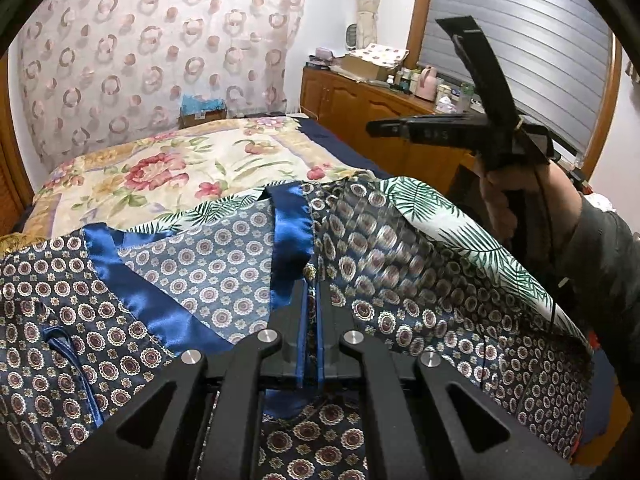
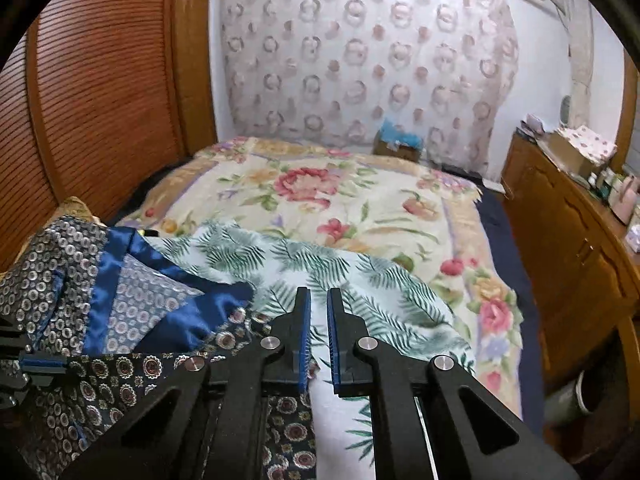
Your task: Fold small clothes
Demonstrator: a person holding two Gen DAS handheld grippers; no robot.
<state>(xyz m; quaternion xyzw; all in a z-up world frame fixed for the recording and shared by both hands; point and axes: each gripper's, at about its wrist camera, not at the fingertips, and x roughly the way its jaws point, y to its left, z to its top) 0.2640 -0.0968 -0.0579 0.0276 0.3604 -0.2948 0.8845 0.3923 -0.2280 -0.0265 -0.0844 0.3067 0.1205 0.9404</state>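
A dark blue patterned satin garment (image 1: 224, 264) with bright blue trim lies spread on the bed, over a white cloth printed with green palm leaves (image 1: 460, 216). My left gripper (image 1: 313, 280) is shut on a fold of this garment near its blue placket. In the right wrist view the garment (image 2: 120, 368) lies to the left and below. My right gripper (image 2: 319, 296) hangs over the palm-leaf cloth (image 2: 320, 264); its jaws are nearly together and hold nothing. The left wrist view shows the right gripper (image 1: 374, 128) raised at the right, held by a hand (image 1: 496, 200).
A floral blanket (image 2: 320, 200) covers the bed beyond the clothes. A slatted wooden headboard (image 2: 100, 100) stands on the left. A wooden cabinet (image 2: 568, 240) with bottles and boxes runs along the right side. A patterned curtain (image 2: 360, 60) hangs behind the bed.
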